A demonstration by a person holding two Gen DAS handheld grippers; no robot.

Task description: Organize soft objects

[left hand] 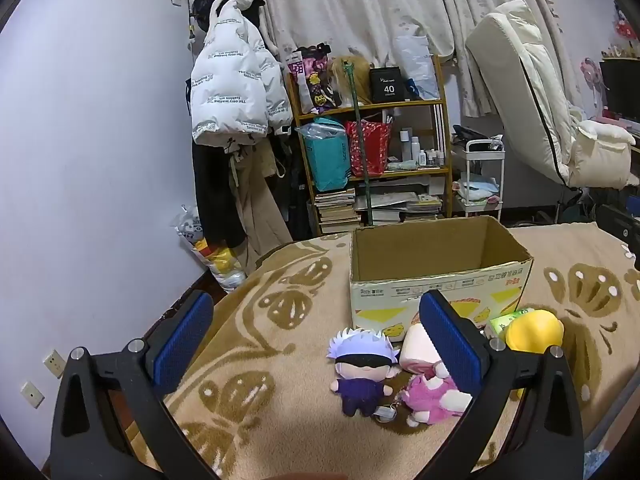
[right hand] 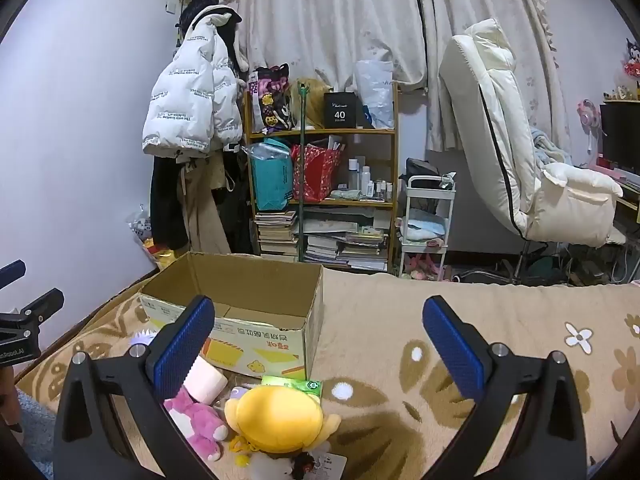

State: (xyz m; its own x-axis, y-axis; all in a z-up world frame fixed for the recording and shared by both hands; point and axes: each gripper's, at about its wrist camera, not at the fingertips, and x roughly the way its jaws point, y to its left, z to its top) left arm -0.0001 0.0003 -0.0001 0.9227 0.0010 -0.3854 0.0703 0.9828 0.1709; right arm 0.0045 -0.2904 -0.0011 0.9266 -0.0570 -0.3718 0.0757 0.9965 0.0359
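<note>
With both the left gripper [left hand: 316, 340] and right gripper [right hand: 318, 344] spread wide and empty above the blanket [right hand: 440, 320], the toys [left hand: 362, 372] lie just before the open box [left hand: 424, 256], so pinch one plush mid-body, then lift it clear over the near wall.

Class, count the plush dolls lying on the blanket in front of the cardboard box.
3: the white-haired doll leftmost, the pink doll beside it, the yellow doll rightmost. More may hide behind them.
</note>
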